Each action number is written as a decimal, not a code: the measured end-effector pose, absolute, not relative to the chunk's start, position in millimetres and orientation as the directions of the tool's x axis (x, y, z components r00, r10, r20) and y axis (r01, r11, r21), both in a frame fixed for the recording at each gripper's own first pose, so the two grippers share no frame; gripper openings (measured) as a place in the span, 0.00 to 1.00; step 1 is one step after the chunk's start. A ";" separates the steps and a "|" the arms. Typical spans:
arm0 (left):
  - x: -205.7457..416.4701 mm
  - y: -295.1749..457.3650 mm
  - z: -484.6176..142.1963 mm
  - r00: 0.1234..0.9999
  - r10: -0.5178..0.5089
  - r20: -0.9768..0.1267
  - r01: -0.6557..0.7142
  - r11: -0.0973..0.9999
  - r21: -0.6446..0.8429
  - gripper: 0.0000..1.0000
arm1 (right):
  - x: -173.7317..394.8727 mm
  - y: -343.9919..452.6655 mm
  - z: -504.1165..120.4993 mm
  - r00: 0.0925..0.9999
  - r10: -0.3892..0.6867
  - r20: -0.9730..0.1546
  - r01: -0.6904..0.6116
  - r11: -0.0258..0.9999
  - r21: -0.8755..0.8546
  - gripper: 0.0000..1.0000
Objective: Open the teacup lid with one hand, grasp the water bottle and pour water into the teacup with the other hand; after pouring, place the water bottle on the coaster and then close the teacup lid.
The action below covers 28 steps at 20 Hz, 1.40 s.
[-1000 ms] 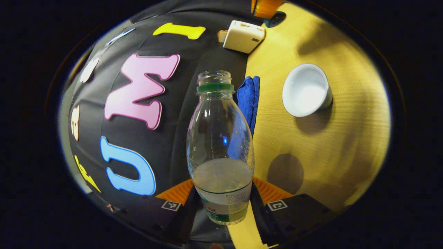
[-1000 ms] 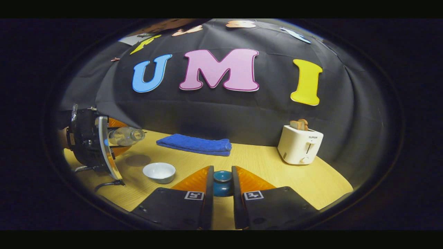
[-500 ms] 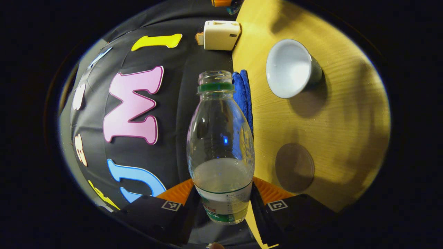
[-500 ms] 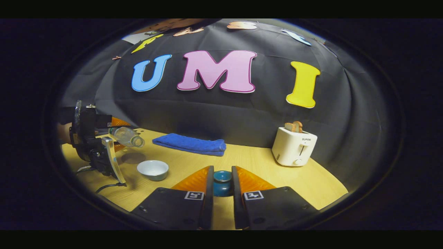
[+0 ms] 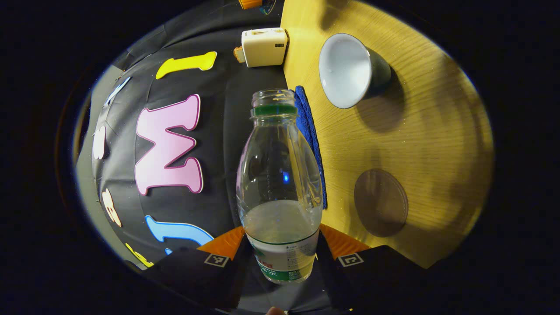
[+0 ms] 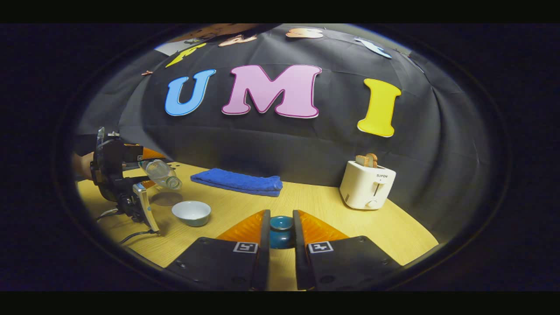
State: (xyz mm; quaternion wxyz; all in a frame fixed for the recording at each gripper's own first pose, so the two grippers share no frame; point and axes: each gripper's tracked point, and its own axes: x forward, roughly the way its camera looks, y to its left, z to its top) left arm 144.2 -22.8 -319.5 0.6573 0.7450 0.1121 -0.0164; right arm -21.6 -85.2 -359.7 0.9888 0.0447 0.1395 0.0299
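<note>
My left gripper [image 5: 282, 258] is shut on an uncapped clear water bottle [image 5: 280, 183] about a third full. In the right gripper view that left gripper [image 6: 118, 175] holds the bottle [image 6: 162, 174] tipped mouth-down and to the right, above and left of the open white teacup [image 6: 191, 212]. The teacup [image 5: 350, 70] shows its pale inside in the left gripper view. The round brown coaster [image 5: 380, 202] lies on the wooden table, bare. My right gripper [image 6: 280, 234] is shut on the dark teal teacup lid [image 6: 281, 232], held above the table right of the cup.
A folded blue towel [image 6: 238, 182] lies along the back of the wooden table [image 6: 332, 210]. A white toaster [image 6: 367, 189] with bread slices stands at the back right. Cables trail near the table's left front edge.
The left gripper has tilted the bottle's mouth further down toward the cup and shifted closer to it. The right gripper holds the lid nearly still.
</note>
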 end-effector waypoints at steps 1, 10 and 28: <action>143.8 -22.9 -318.7 0.975 0.141 -0.170 0.187 -0.120 0.975 0.75 | -21.7 -85.5 -358.5 0.960 0.070 -0.271 -0.046 0.995 0.094 0.27; 149.5 -22.1 -320.3 0.980 0.118 -0.162 0.181 -0.174 0.968 0.75 | -24.0 -89.5 -359.8 0.960 0.066 -0.271 -0.051 0.997 0.063 0.22; 161.8 -27.3 -302.4 0.994 0.035 -0.099 0.105 -0.304 0.947 0.75 | -27.0 -93.5 -357.1 0.962 0.058 -0.266 -0.049 0.998 0.039 0.22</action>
